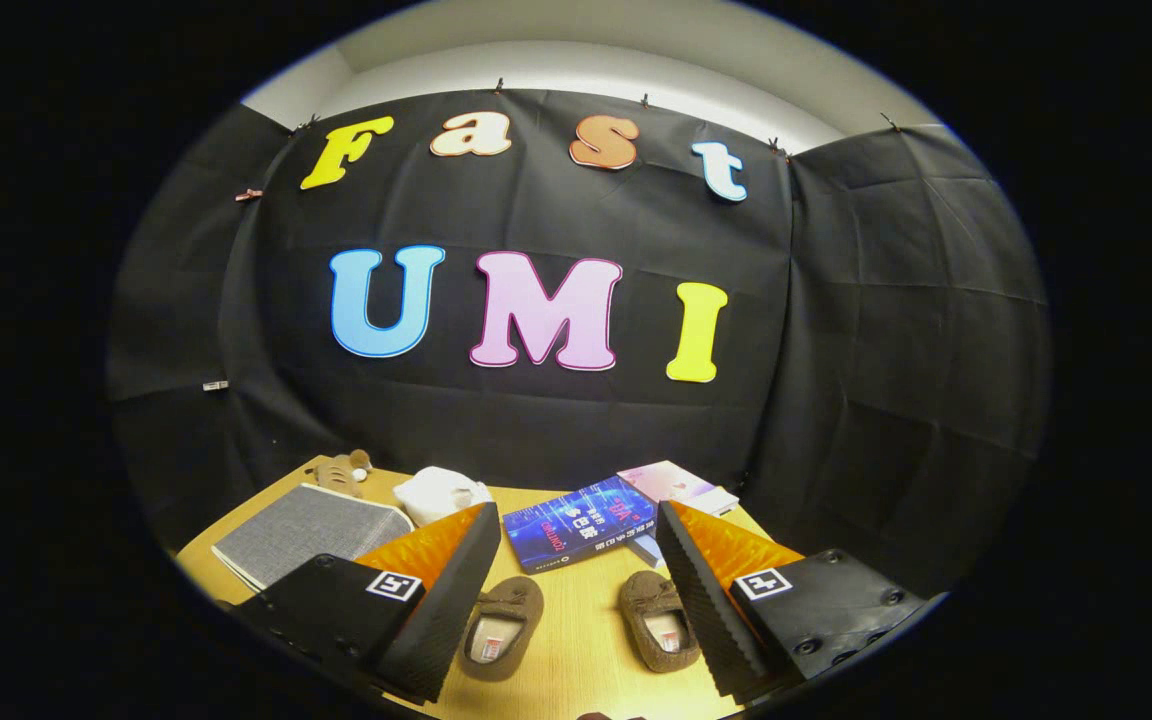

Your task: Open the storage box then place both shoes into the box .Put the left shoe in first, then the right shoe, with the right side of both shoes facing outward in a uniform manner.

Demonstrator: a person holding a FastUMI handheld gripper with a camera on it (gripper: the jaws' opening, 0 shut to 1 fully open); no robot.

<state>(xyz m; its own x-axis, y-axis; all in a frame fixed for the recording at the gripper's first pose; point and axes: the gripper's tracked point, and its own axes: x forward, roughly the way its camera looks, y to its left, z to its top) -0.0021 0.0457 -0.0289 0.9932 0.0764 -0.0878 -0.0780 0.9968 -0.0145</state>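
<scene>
While our gripper (568, 600) hangs wide open and empty, the grey fabric storage box (311, 530) lies beyond its left finger, two brown slippers (501, 625) between.

I see a black cloth wall (576, 420) hung as the booth's back, creased in a grid of fold lines, with side panels angling in at either end of it. Small clips (644, 100) pin the cloth's top edge. Above the cloth a pale wall (576, 70) meets an off-white ceiling (556, 25). Below the cloth, butted against its foot, is a light wooden table (576, 640). Lighting is dim and even; the cloth shows a faint sheen.
</scene>
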